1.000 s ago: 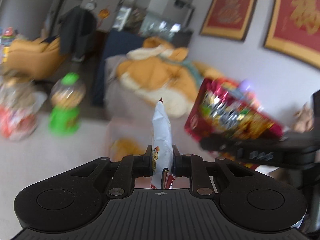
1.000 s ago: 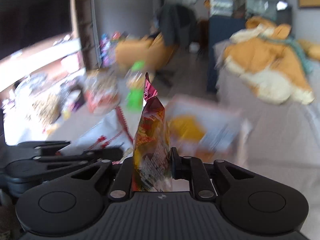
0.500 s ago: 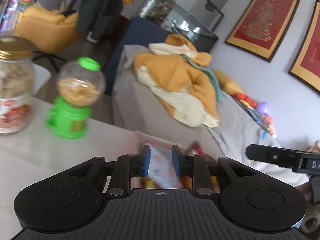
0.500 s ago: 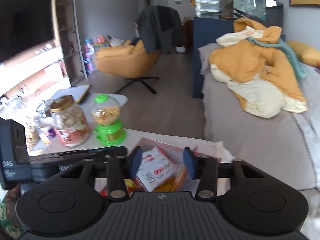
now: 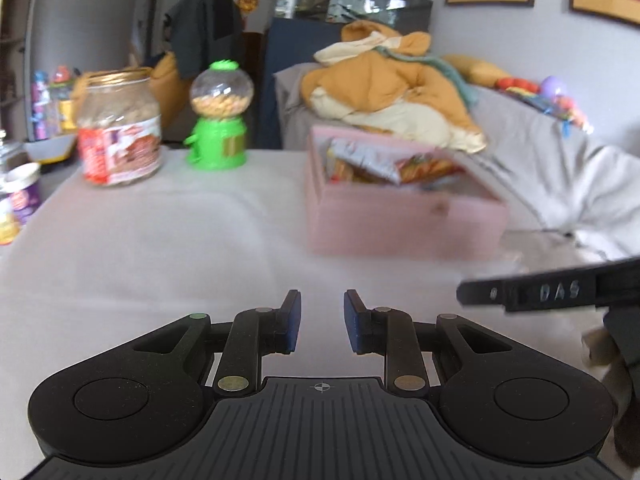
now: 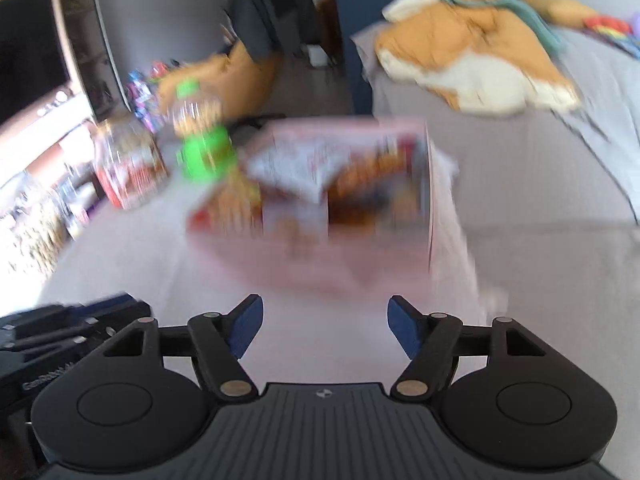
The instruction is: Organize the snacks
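Both grippers are over the pale tabletop now, and both are empty. The left gripper shows a narrow gap between its blue-padded fingers, nothing but bare cloth in it; the jaws have just been opening and hold nothing. The right gripper stands much wider, its fingers spread well apart, jaws just been opening too, again with only tabletop between them.

Ahead of both sits the pink box, well short of the fingertips. Snack packets lie piled inside it, a silvery-white one tilted across orange and red ones. The right wrist view is badly smeared, but the same pink box shows up there with packets heaped in it.

To the left of the box, a green candy dispenser with a clear globe stands upright, and beside it a big clear jar with a red label. In the left wrist view the right gripper's dark arm pokes in from the right edge, low over the tabletop.
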